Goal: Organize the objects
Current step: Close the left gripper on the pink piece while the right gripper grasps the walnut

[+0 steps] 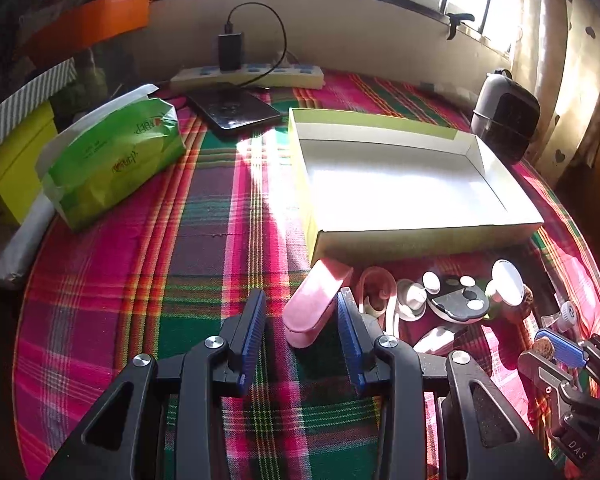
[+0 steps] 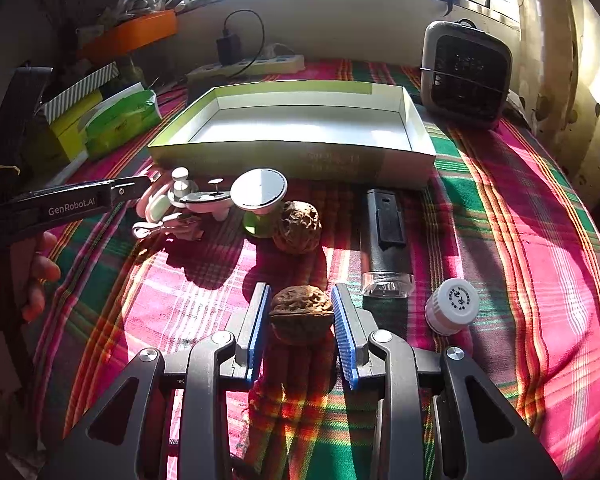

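**Ana:** Brown and wrinkled, that walnut (image 2: 301,312) sits right between the blue ribbed pads of the right tool (image 2: 301,322), and both pads look to be pressing on its shell. I'd call that clenched on the nut.

**Ben:** Agreed. And the shallow white cardboard box with the green rim (image 2: 292,148)?

**Ana:** Straight ahead of the right tool, its long side lying across the line the tool points along. So the coming move, as I judge it, is a lift and a carry forward over the near wall. A second wrinkled walnut (image 2: 297,227) lies on the plaid cloth of the counter (image 2: 520,240) between the held nut and the box, just in front of the near wall.

**Ben:** The left tool (image 1: 300,320)?

**Ana:** Released. Its pads stand apart, and a pink rounded plastic case (image 1: 314,304) lies between them, leaning toward the right-hand pad; I cannot tell whether it touches. The case's long axis runs forward toward the box's near left corner. For the walnut, the right hand is plainly the nearer.

**Ben:** Any writing?

**Ana:** "GenRobot.AI" in white on the left tool's black body, seen from the right wrist. A white round bottle cap (image 2: 454,306), right of the held nut, carries print too small to read. The green tissue pack (image 1: 112,156), left of the box, has lettering I cannot make out.
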Action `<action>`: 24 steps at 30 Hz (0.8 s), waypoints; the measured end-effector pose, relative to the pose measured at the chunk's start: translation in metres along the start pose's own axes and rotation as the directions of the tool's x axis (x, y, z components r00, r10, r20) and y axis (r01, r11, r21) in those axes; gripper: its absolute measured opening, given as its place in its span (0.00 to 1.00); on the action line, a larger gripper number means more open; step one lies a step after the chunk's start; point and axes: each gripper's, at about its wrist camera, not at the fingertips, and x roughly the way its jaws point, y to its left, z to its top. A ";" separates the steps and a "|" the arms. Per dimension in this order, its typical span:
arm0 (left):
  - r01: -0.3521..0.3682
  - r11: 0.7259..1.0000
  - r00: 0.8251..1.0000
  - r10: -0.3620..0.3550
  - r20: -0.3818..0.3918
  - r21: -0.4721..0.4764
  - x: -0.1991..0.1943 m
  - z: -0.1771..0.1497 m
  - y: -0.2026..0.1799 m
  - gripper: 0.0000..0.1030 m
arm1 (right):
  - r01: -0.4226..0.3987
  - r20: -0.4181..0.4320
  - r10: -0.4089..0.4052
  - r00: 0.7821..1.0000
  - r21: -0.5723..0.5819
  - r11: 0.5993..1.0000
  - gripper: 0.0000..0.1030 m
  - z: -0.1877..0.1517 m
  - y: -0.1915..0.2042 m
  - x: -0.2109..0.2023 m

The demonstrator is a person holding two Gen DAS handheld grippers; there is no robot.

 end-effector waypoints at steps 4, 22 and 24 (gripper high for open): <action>0.002 1.000 1.000 -0.001 -0.009 0.025 0.006 0.003 -0.003 0.33 | -0.002 0.000 0.002 1.000 0.003 1.000 0.32 0.001 0.000 0.000; -0.038 0.999 0.999 0.038 0.003 -0.009 0.009 0.005 0.005 0.15 | -0.003 0.003 0.003 1.000 0.004 1.000 0.32 0.004 0.000 0.002; -0.038 0.999 0.999 0.038 0.005 -0.011 0.009 0.004 0.006 0.15 | -0.005 0.004 0.005 1.000 0.006 1.000 0.32 0.005 -0.001 0.003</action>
